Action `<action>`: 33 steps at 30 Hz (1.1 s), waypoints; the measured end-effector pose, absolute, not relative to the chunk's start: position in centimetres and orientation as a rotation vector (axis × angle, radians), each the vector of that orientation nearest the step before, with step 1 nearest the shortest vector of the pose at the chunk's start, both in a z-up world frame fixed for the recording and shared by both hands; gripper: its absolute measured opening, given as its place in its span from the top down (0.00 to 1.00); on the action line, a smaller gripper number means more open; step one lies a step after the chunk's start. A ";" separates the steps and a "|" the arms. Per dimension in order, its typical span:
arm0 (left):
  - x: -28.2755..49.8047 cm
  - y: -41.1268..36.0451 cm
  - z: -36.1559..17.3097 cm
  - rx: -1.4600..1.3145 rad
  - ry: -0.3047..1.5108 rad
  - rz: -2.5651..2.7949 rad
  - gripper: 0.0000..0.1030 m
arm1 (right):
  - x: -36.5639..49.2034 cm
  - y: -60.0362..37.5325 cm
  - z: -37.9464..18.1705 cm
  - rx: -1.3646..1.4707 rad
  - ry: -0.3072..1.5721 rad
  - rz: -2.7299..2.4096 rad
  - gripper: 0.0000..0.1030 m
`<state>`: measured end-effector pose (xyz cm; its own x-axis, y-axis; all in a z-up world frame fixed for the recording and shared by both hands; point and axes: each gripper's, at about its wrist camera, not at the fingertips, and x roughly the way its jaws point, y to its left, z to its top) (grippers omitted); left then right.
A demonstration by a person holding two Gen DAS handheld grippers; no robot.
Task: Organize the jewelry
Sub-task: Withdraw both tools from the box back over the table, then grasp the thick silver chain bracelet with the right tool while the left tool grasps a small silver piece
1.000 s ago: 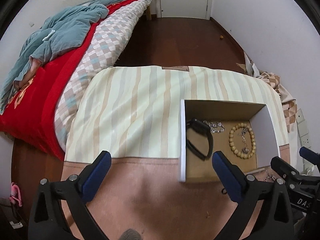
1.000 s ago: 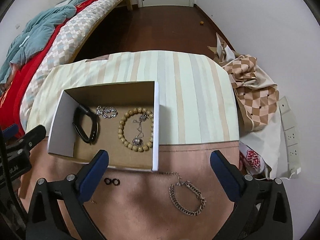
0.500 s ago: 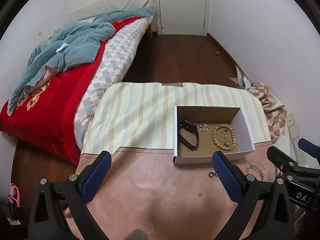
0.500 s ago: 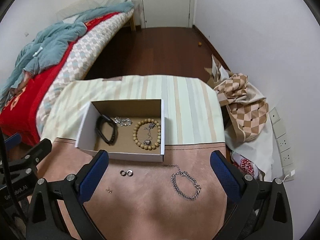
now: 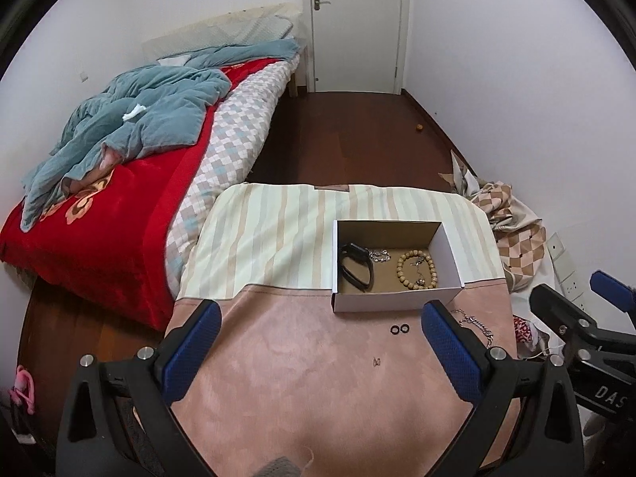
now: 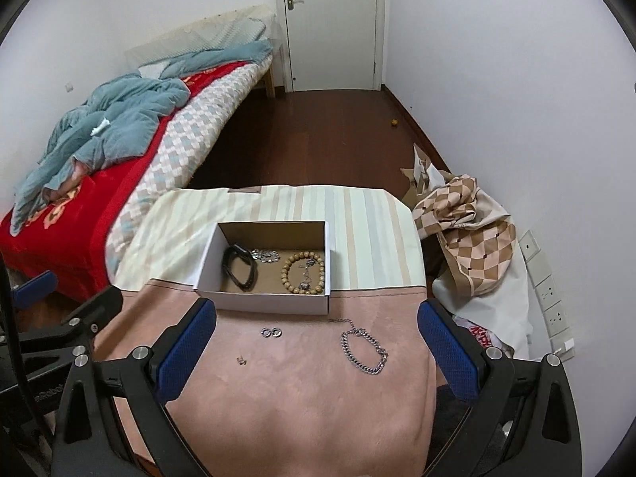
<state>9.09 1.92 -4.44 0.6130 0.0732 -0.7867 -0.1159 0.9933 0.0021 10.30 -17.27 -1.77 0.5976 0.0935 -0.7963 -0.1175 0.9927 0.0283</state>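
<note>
While the white cardboard box (image 6: pixel 262 298) sits on the table (image 6: pixel 302 397) where the striped cloth (image 6: pixel 369 234) meets the pink cloth (image 6: pixel 310 389), it holds a black band (image 6: pixel 239 266), a small silver chain (image 6: pixel 265 255) and a wooden bead bracelet (image 6: pixel 304 272). Outside the box, on the pink cloth, lie a silver chain bracelet (image 6: pixel 363 351), two small rings (image 6: pixel 271 332) just before the box front, and a tiny stud (image 6: pixel 241 361) nearer the cameras. Left gripper (image 5: pixel 318 351) and right gripper (image 6: pixel 316 349) both hover above the near table edge, jaws spread wide, holding nothing. A bed (image 5: pixel 99 206) stands to the left; a door (image 6: pixel 330 24) closes the far wall.
</note>
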 end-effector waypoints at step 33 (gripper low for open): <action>11.4 1.6 -23.9 -0.033 1.219 0.201 0.00 | 13.9 -25.7 -24.2 0.012 1.148 -0.058 0.80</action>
<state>11.38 1.64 -23.94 0.3291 0.1357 -0.9345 -0.1714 0.9818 0.0822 13.94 -25.73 -24.19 0.4093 -0.0394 -0.9115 0.0522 0.9984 -0.0197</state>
